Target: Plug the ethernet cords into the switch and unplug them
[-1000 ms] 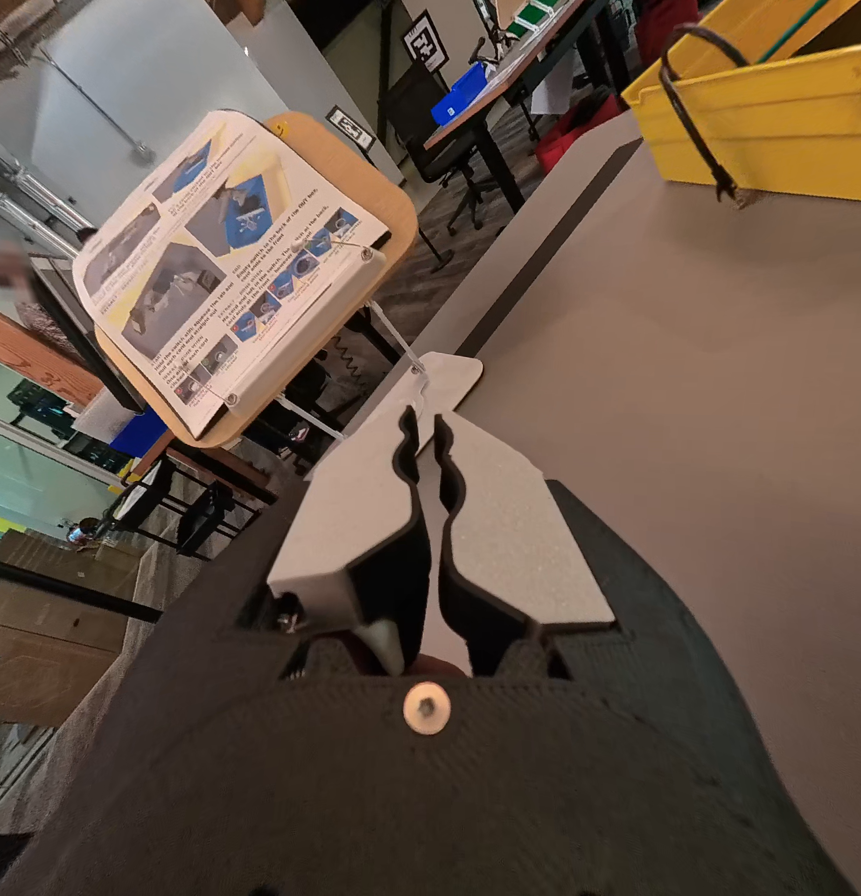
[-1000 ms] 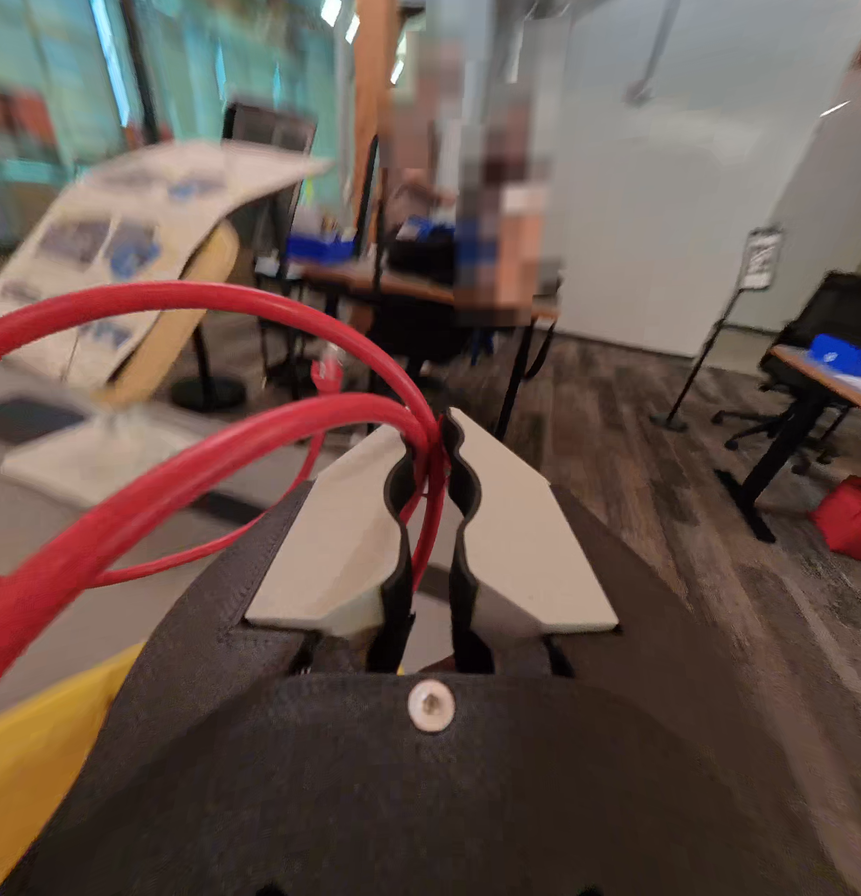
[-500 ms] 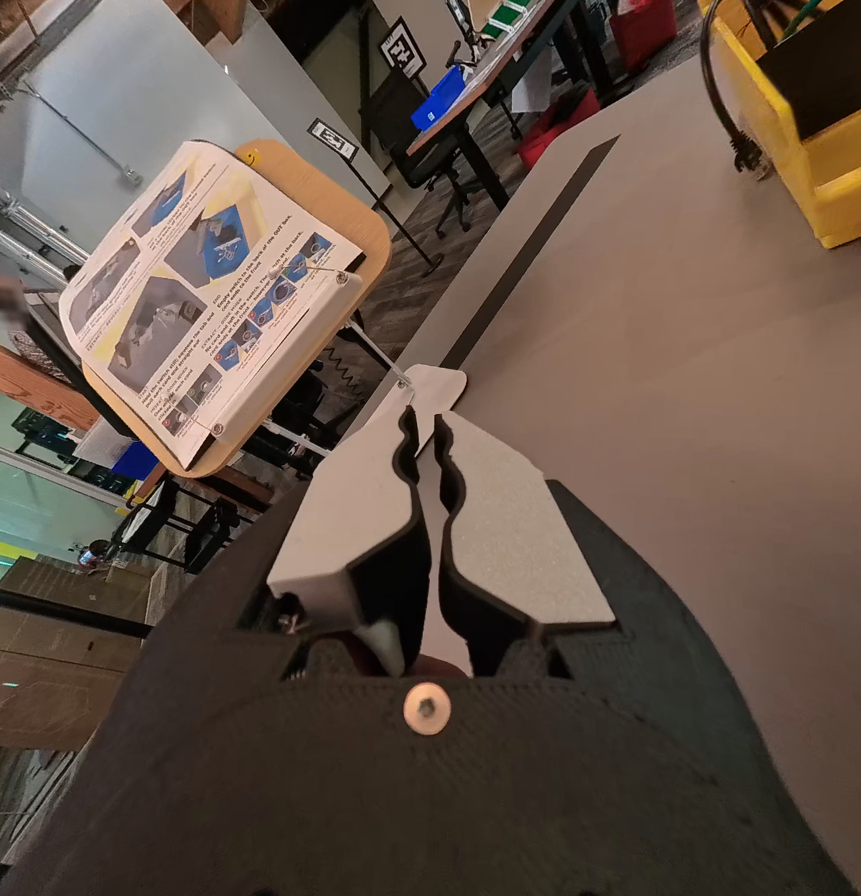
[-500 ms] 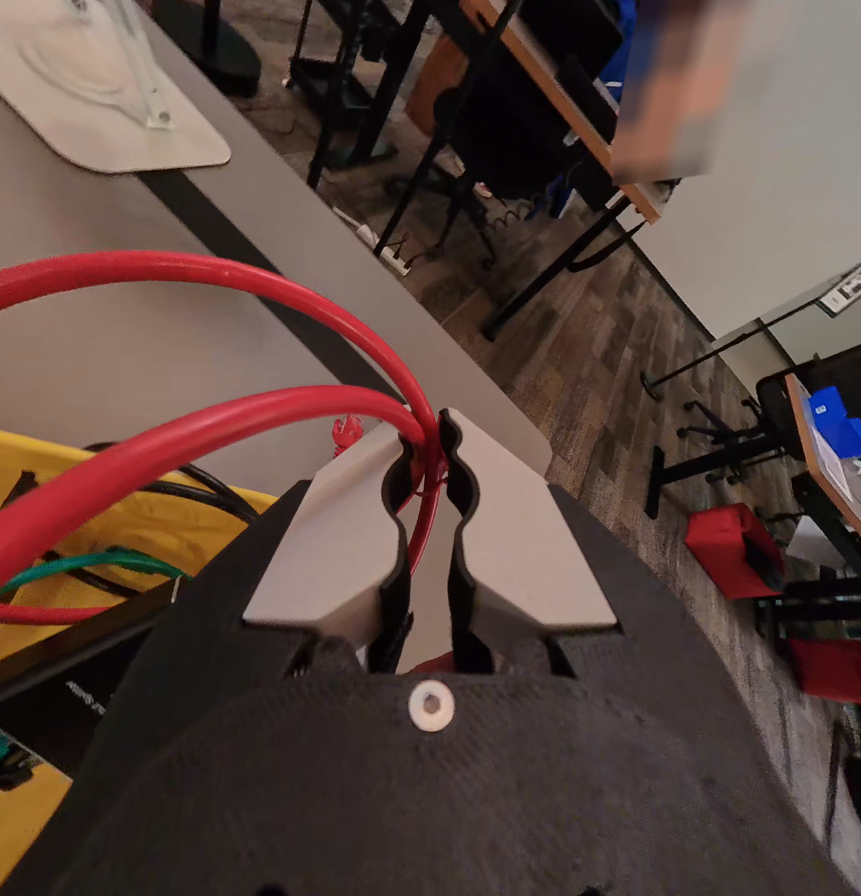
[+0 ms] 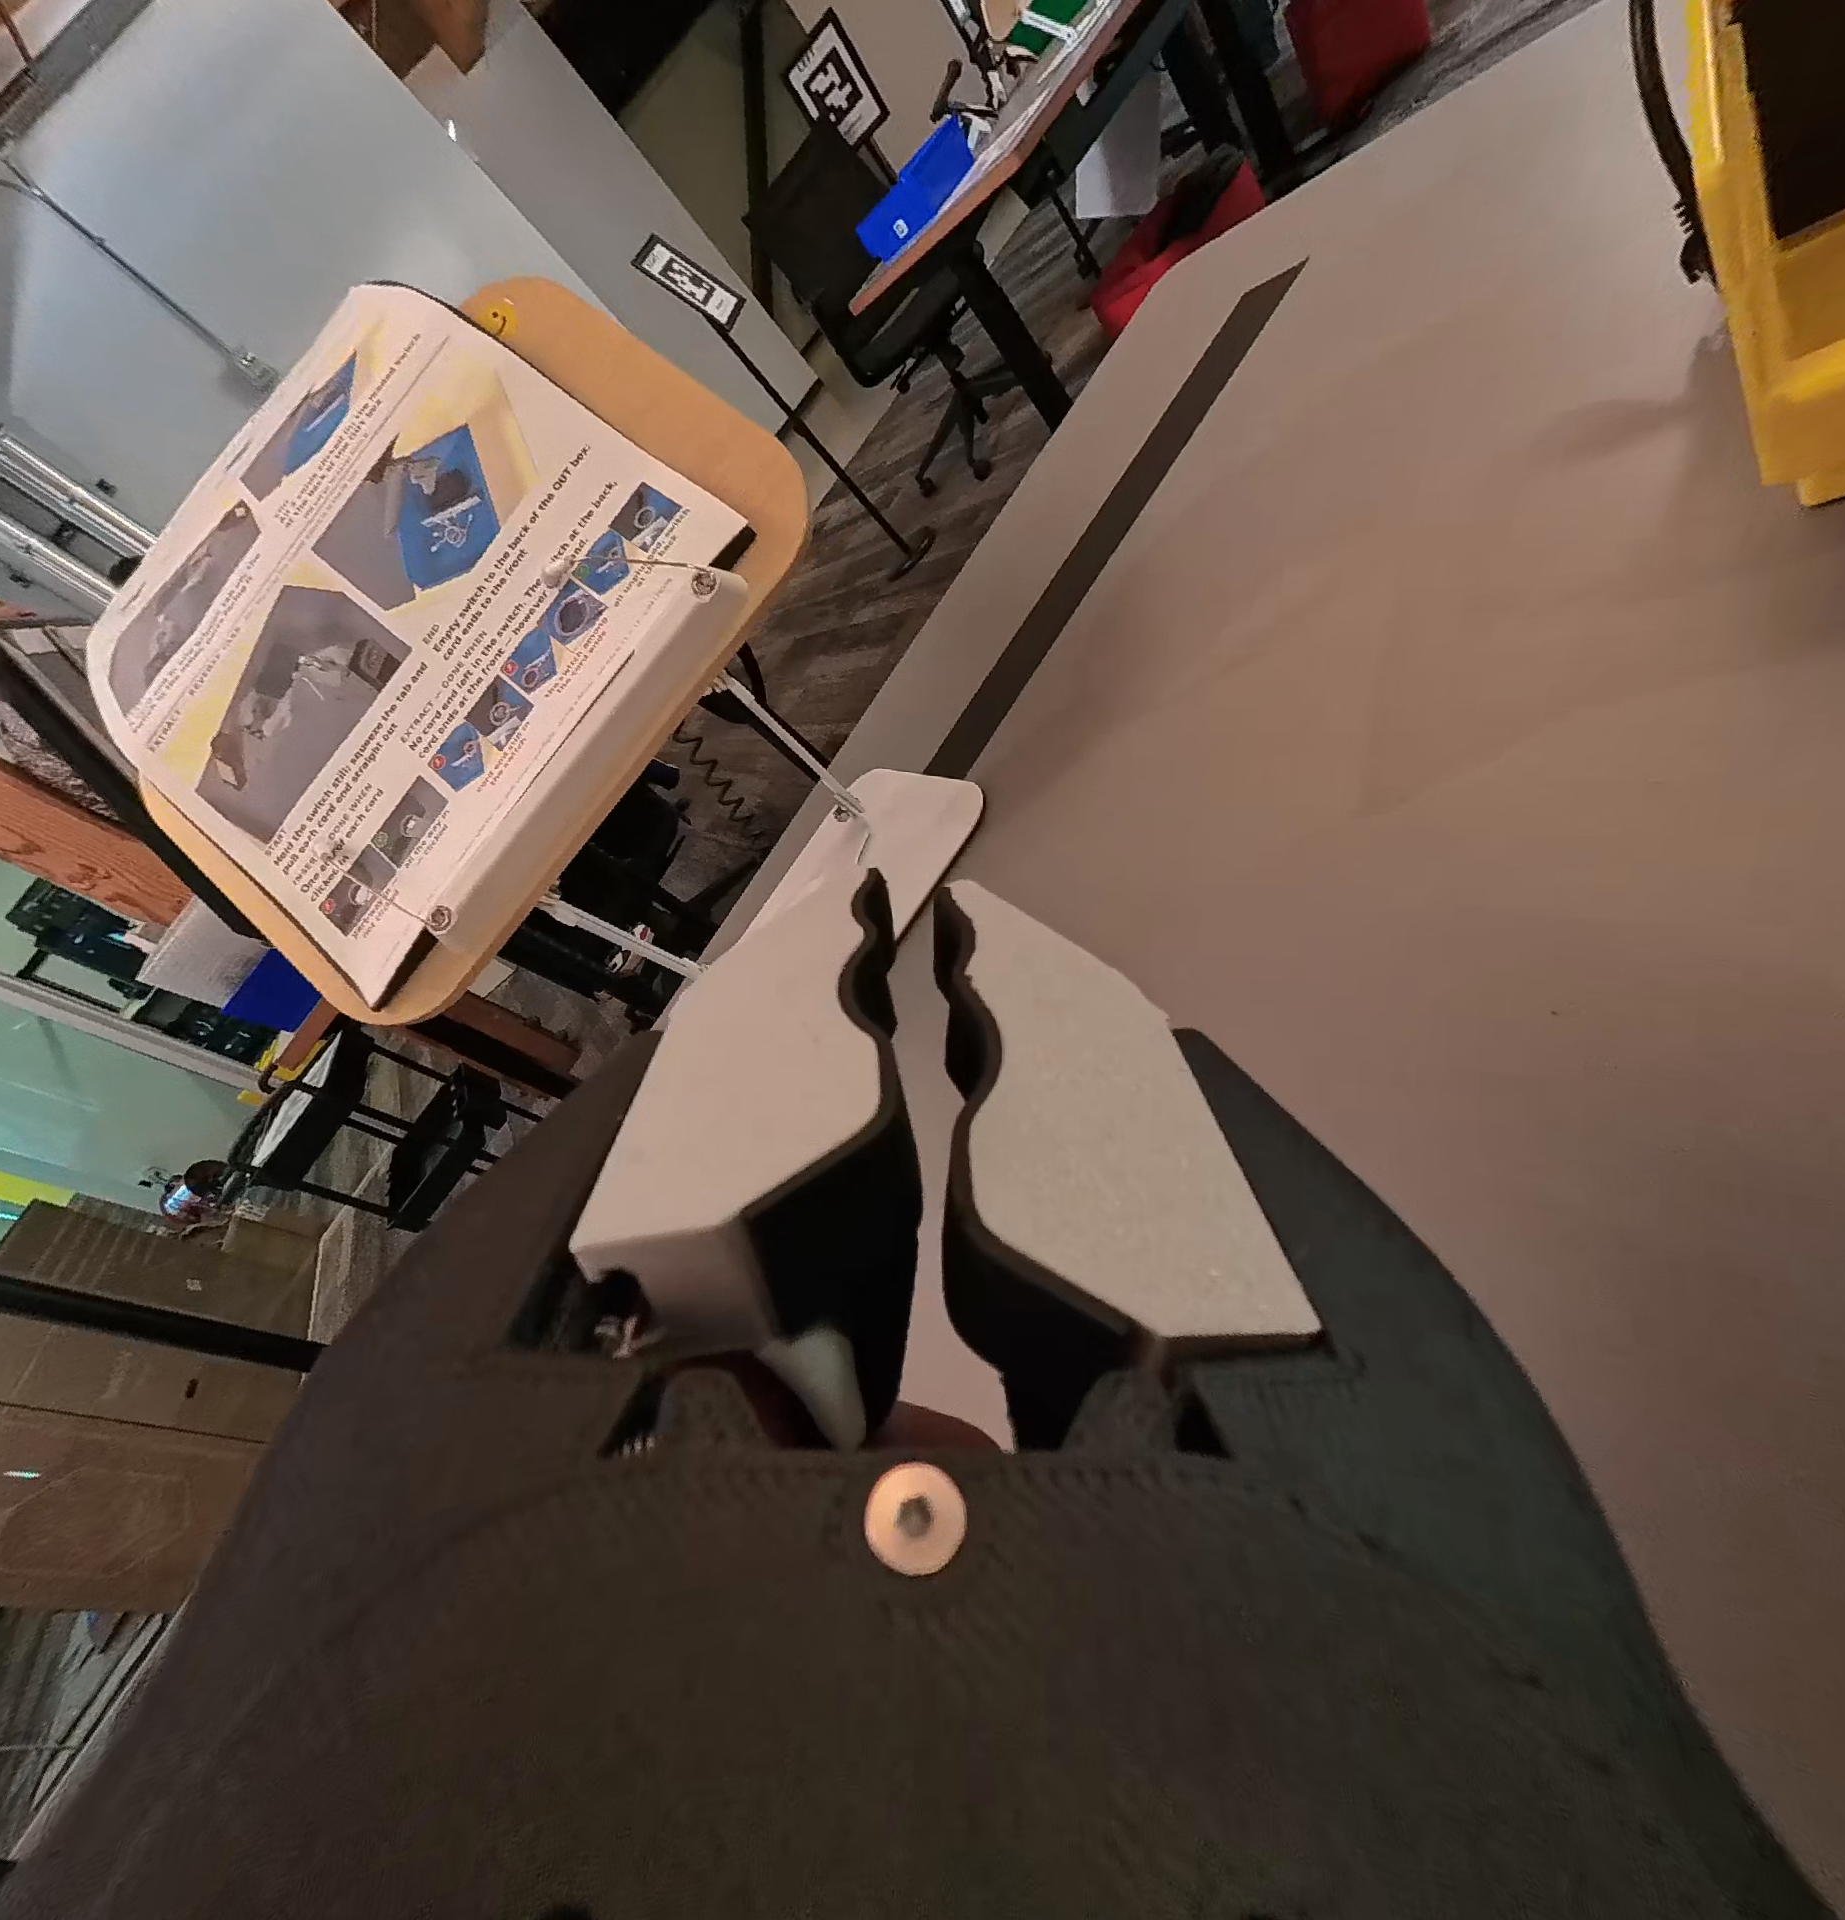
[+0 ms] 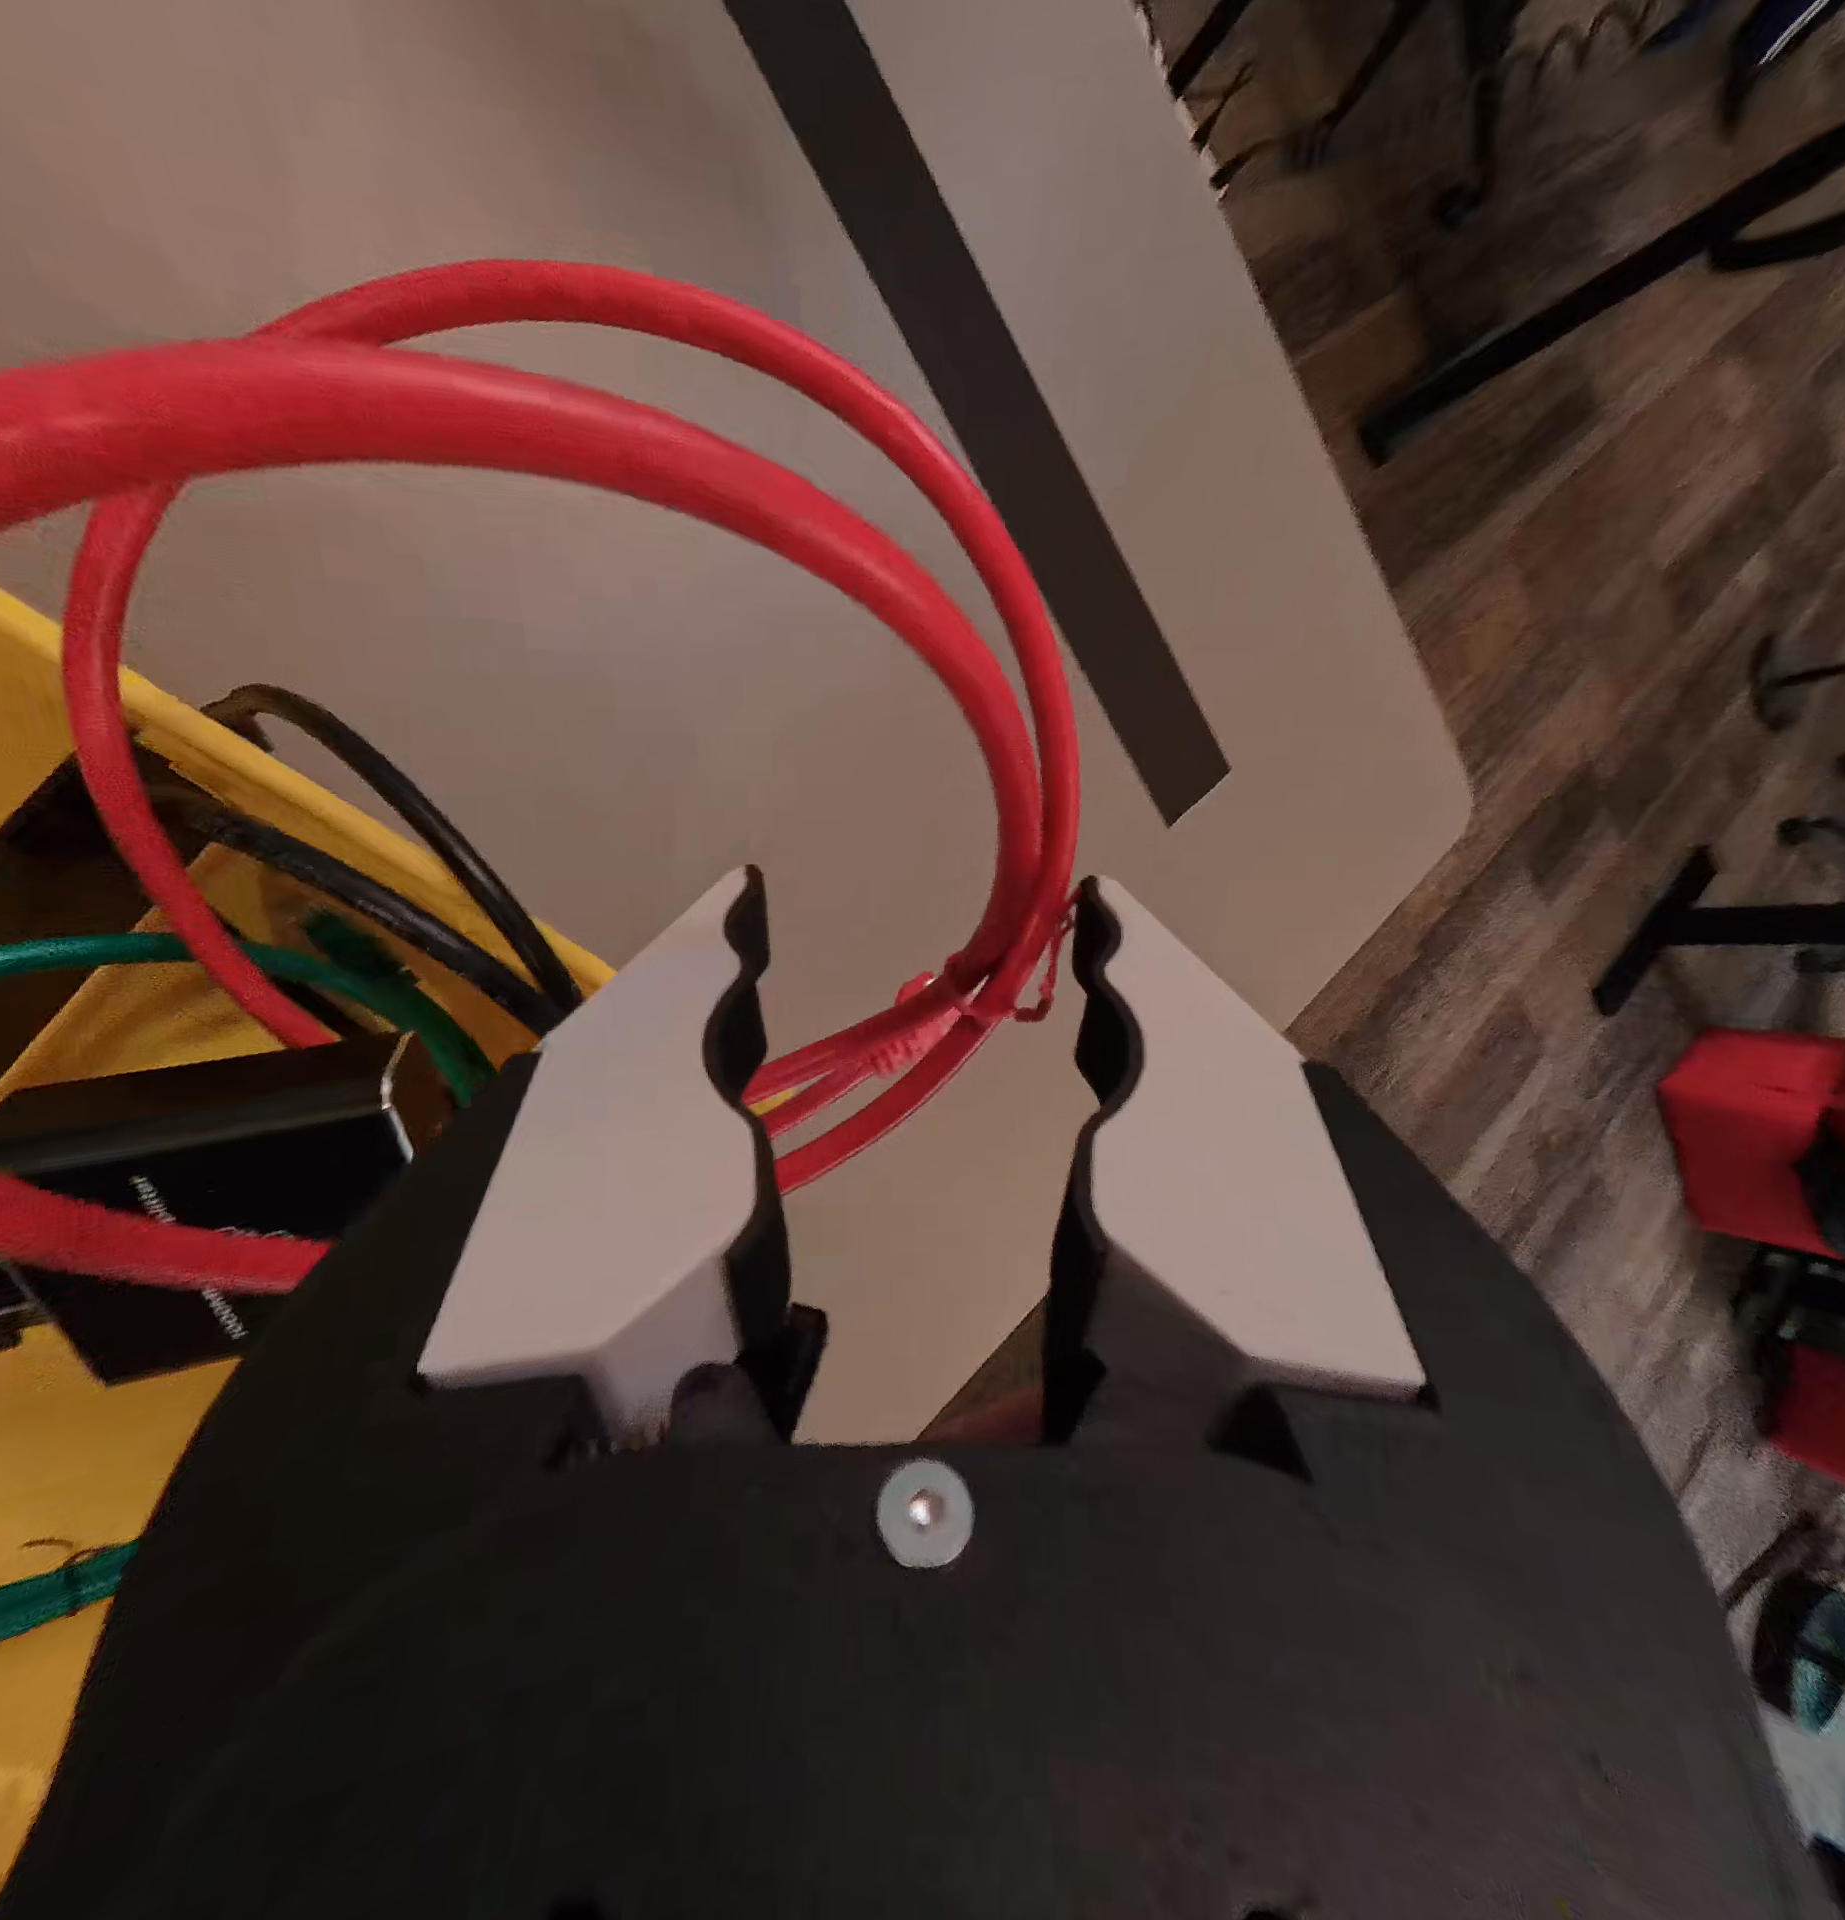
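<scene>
In the right wrist view my right gripper (image 6: 923, 894) is open. The coiled red ethernet cord (image 6: 689, 312) loops in front of it, its bundled part (image 6: 959, 997) lying between the open fingertips and touching the right one. A black switch (image 6: 191, 1143) sits in the yellow bin (image 6: 56, 1455) at the left, with black (image 6: 430, 821) and green (image 6: 222, 951) cords in it. In the left wrist view my left gripper (image 5: 907, 914) is shut and empty above the grey table (image 5: 1417, 831).
An instruction sheet on a wooden stand (image 5: 419, 644) rises at the table's left edge, on a white base plate (image 5: 913, 816). A black tape strip (image 5: 1115, 520) runs across the table. The yellow bin (image 5: 1791, 312) shows at the right. Floor, chairs and red boxes (image 6: 1770, 1132) lie beyond the edge.
My right gripper has opened and let go of the red cord, and tilted down over the bin and table edge. My left gripper has drifted left, away from the yellow bin.
</scene>
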`<state>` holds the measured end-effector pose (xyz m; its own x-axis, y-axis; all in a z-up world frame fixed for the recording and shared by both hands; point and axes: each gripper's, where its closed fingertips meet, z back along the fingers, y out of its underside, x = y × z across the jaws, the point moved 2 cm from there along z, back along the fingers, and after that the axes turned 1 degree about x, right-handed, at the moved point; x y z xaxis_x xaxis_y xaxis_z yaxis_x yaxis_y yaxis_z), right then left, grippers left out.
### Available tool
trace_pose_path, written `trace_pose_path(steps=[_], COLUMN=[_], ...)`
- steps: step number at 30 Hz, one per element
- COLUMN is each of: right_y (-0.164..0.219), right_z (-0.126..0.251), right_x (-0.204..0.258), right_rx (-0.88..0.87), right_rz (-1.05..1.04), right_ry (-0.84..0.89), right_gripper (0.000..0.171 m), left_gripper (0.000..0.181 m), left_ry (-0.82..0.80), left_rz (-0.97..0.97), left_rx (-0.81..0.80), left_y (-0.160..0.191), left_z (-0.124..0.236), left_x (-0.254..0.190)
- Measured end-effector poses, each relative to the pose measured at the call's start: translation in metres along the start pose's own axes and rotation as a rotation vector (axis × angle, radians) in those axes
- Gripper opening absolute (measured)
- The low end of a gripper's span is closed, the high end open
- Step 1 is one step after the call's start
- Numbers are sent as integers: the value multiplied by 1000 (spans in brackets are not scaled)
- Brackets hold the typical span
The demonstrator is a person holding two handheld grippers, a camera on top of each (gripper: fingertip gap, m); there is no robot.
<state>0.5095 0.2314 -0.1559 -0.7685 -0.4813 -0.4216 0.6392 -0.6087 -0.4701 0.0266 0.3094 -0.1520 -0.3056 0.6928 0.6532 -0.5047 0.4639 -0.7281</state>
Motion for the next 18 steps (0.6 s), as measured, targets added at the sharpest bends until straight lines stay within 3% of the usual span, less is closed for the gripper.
trace_pose_path(steps=[1,4,8,11,15,18], right_y=[4,22,36,28,36,45], right_z=[1,2,12,29,35,40], right_x=[1,6,-1,-1,3,13], right_rx=[16,120,221,145,130,146], right_rz=[-16,2,24,-16,-80,-141], right_ry=[-10,-25,57,91,73,41], right_gripper=[61,69,50,60,89,86], left_gripper=[5,5,5,6,6,6], left_ry=[-1,0,6,6,16,19], left_rz=[0,-2,-16,-13,-13,-27], left_rx=[-1,-1,4,3,4,9], left_y=[-1,-1,-2,-2,-2,-3], left_z=[0,1,0,0,-2,-2], left_x=[1,1,-2,-2,-4,-7])
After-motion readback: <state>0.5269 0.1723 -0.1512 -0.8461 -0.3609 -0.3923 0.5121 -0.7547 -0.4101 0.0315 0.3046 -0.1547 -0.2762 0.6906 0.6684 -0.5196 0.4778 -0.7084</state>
